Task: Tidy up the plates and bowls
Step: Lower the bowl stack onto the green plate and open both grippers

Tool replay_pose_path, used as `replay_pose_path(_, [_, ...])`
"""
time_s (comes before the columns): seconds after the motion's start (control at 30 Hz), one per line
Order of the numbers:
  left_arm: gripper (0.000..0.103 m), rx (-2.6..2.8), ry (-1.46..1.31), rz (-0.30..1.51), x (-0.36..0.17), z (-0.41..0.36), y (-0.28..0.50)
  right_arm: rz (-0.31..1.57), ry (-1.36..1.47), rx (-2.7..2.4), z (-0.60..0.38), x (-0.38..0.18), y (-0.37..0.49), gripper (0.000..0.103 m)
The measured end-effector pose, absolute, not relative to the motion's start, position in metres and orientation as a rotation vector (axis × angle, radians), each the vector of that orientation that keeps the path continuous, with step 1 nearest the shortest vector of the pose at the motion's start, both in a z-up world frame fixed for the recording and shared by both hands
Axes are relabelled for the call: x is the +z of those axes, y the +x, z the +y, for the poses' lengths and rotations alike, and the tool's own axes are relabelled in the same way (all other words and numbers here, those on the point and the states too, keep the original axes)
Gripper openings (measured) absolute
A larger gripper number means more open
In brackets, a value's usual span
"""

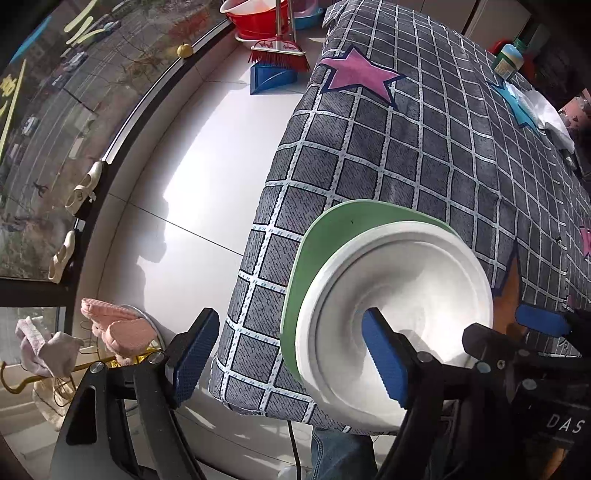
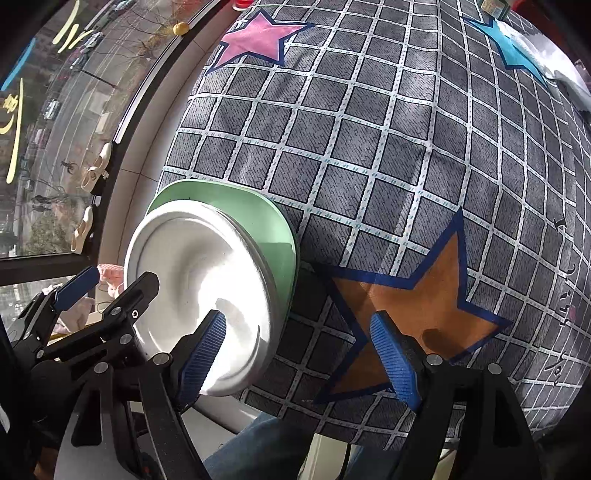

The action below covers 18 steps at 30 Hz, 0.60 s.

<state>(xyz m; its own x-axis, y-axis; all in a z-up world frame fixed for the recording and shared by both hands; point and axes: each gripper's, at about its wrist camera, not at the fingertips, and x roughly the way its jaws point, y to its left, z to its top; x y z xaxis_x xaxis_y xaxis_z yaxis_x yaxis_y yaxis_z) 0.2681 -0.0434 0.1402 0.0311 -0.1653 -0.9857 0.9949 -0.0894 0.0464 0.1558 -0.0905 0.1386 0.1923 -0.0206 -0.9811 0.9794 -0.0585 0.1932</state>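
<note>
A white dish (image 1: 406,280) lies stacked on a green plate (image 1: 332,236) at the near left corner of a table under a grey checked cloth (image 1: 406,147). My left gripper (image 1: 290,315) is open and points down. One of its fingers hangs over the white dish's middle and the other is past the table edge, above the floor. My right gripper (image 2: 298,318) is open too. Its left finger is over the right side of the white dish (image 2: 192,266), its right finger over an orange star on the cloth (image 2: 424,295). Nothing is gripped. The green plate (image 2: 251,206) shows behind the dish.
A green bottle (image 1: 509,59) and white crumpled plastic (image 1: 546,110) sit at the table's far right. On the floor are a red basin (image 1: 255,18), a broom (image 1: 277,55), a blue dustpan (image 1: 269,79) and pink slippers (image 1: 118,328). A person's jeans (image 1: 340,454) are below the table edge.
</note>
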Motion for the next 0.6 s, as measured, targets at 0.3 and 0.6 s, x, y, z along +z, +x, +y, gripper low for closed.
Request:
replay_pose_path(0.3, [0.103,-1.428,1.273,0.974,0.148,-0.029,0.240,0.993,1.313,-1.121,-0.070,0.168,0.128,0.103])
replay_pose_path(0.6, [0.103,-1.474,1.329,0.854,0.163,-0.011,0.219,0.946,1.290,-1.183,-0.053,0.198,0.113,0.103])
